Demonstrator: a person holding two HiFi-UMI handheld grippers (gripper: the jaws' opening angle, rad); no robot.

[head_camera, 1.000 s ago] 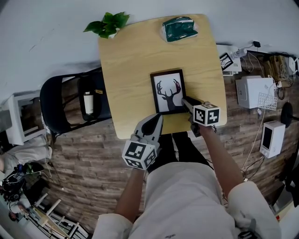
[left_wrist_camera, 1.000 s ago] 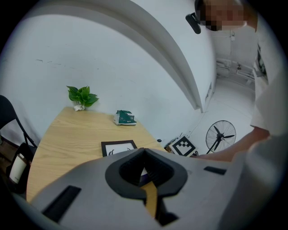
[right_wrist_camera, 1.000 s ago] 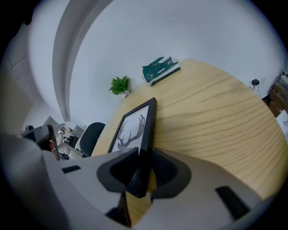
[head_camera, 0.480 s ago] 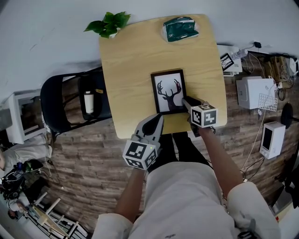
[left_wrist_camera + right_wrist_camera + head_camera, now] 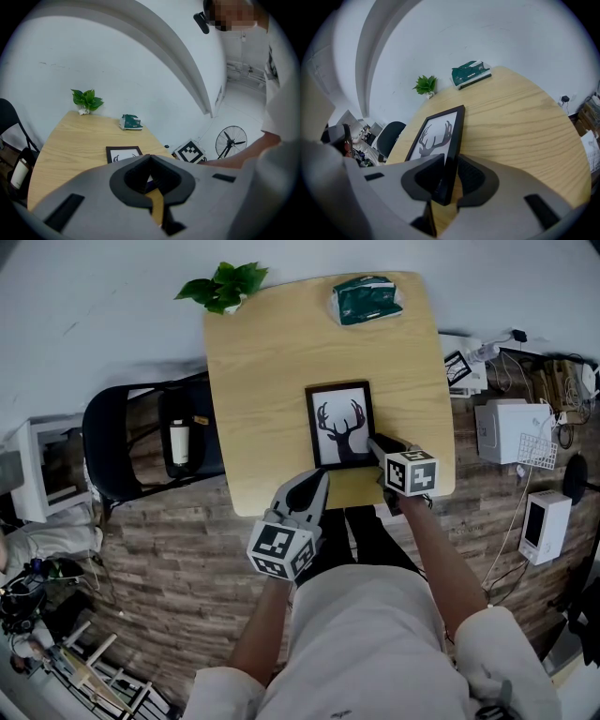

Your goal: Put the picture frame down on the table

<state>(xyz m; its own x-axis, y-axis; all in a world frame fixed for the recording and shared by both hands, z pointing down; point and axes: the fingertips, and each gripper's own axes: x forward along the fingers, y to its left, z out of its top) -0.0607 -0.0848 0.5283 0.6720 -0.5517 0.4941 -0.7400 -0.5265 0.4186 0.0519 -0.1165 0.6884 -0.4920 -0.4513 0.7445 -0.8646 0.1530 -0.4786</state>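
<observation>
A black picture frame [image 5: 339,424] with a deer-antler print lies over the middle of the wooden table [image 5: 262,371]; whether it rests fully flat I cannot tell. My right gripper [image 5: 376,445] is shut on the frame's near right corner, and in the right gripper view the frame [image 5: 438,132] runs edge-on between the two pads of the gripper [image 5: 446,182]. My left gripper [image 5: 316,484] hovers at the table's near edge, just short of the frame, shut with nothing in it [image 5: 150,172]. The frame [image 5: 123,153] shows beyond it.
A small potted plant [image 5: 223,285] stands at the far left corner and a green packet [image 5: 366,298] at the far right. A black chair [image 5: 127,442] with a bottle [image 5: 177,442] on it stands to the left. Boxes and cables [image 5: 511,423] crowd the floor at right.
Almost nothing: both grippers and the frame keep their places; only the head view has shifted slightly.
</observation>
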